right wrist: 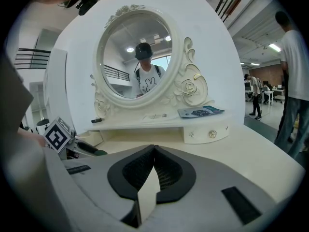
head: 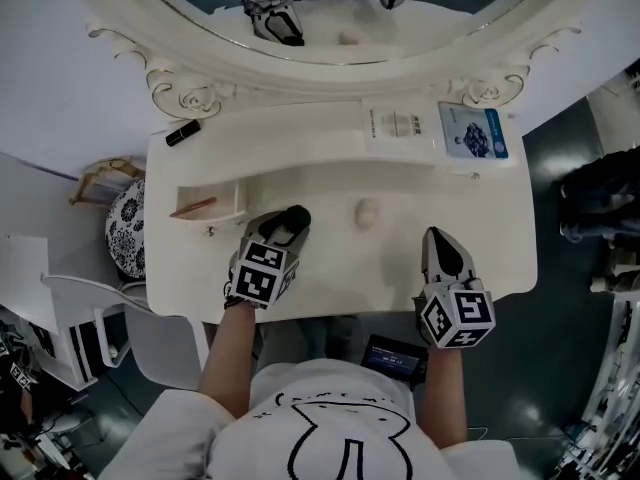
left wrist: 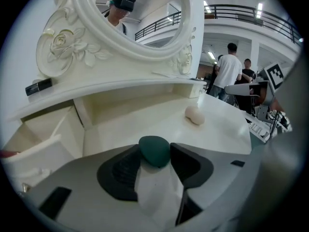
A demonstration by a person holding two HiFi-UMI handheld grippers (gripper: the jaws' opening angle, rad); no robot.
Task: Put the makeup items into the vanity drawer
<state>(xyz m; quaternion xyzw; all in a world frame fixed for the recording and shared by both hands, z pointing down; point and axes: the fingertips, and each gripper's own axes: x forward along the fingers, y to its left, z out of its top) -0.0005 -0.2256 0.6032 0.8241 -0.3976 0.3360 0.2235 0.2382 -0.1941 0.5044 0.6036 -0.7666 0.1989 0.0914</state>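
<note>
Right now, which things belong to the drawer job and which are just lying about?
Job: green sponge between the fingers of the left gripper; cream sponge; black tube on the shelf; pink stick in the open drawer.
Lying about: blue card; white card; patterned stool.

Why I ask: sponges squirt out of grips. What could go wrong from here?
The green sponge sits only at the very tips of the left tongs, so it could pop free on the way over. The open drawer is narrow and already holds a pink stick; the sponge may catch its wall or land outside. The beige sponge lies loose on the tabletop and might get knocked.
</note>
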